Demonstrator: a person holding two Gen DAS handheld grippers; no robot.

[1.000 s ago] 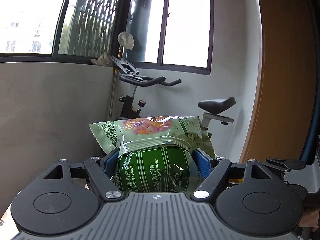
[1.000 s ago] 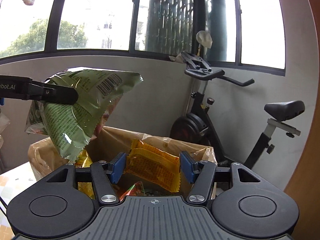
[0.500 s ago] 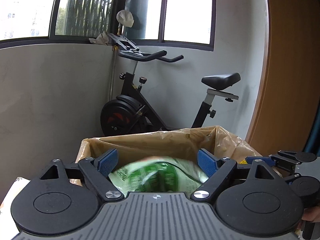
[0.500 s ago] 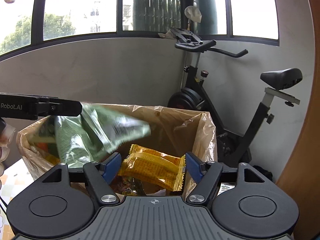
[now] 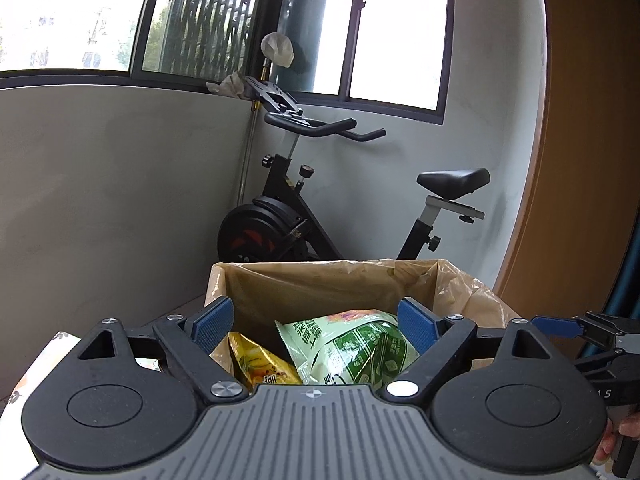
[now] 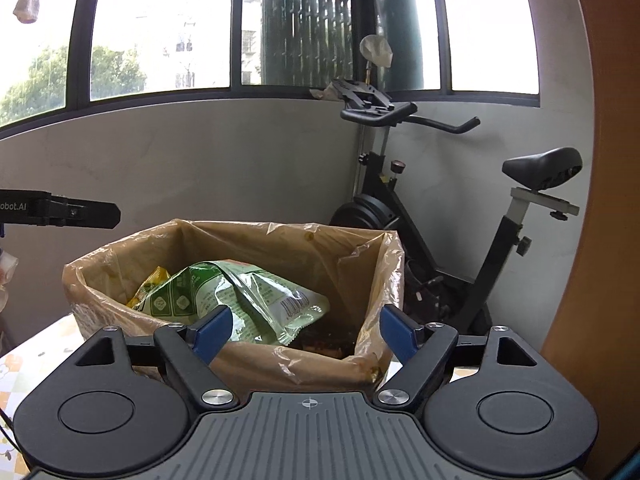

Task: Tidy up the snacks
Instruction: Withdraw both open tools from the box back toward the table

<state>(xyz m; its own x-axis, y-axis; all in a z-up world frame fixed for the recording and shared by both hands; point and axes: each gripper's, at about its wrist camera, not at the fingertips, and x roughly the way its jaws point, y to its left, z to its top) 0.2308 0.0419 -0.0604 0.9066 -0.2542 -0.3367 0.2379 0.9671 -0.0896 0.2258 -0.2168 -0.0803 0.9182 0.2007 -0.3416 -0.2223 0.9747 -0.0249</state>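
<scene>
Left wrist view, item one: green snack bag (image 5: 352,350), crinkled glossy film with serrated end seams, lying inside the lined box (image 5: 320,280), below and ahead of your left gripper (image 5: 314,326). Its long axis runs roughly across the box, slanting toward the box's near right corner in the right wrist view (image 6: 236,300).

Item two: yellow snack packet (image 5: 260,364), smaller, same slick film, touching the green bag on the box's left side.

Item three: lined box, square, open-topped, draped in thin tan plastic, wrinkled at the rim; it stands on the bench (image 6: 36,344), which carries a floral-patterned cover.

Grippers: your left gripper stands wide over the box with nothing between its blue ribbed pads (image 5: 212,322). Your right gripper (image 6: 306,330) is opening just short of the box's near wall, nothing pinched. The left sits nearer the green bag, by my reading.

Beyond the box: black exercise bike (image 5: 304,216) against a grey wall.
</scene>
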